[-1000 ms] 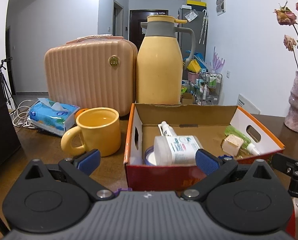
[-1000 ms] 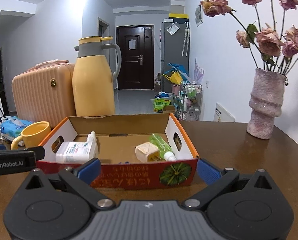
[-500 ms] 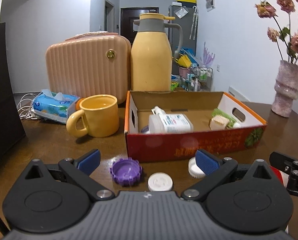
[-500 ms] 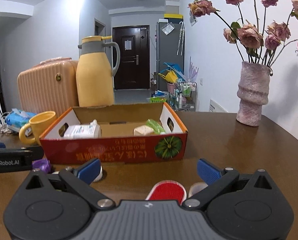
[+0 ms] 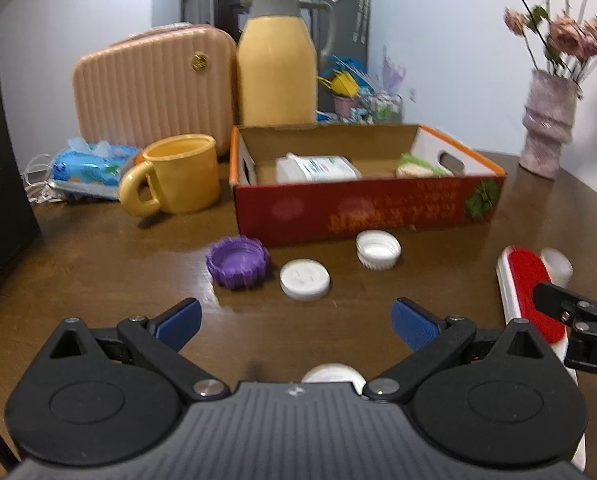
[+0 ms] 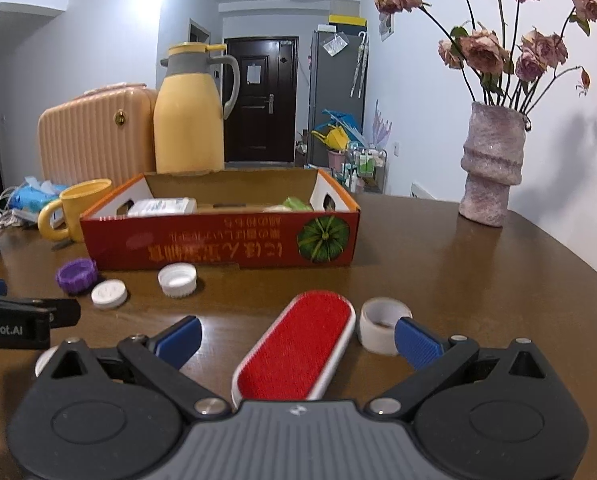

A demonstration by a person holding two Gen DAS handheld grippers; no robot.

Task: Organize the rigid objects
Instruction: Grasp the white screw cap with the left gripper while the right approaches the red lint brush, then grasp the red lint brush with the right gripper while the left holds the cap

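Caps, purple (image 5: 237,263) and two white (image 5: 305,279), lie on the table (image 5: 98,264) ahead of the wide-open left gripper (image 5: 294,322); red brush (image 6: 294,350) lies between the open right gripper (image 6: 297,338) fingers, untouched.

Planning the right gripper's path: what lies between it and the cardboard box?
In the right wrist view, the red lint brush lies between the open fingers of the right gripper, pointing toward the box. Beyond its tip is bare table up to the box.
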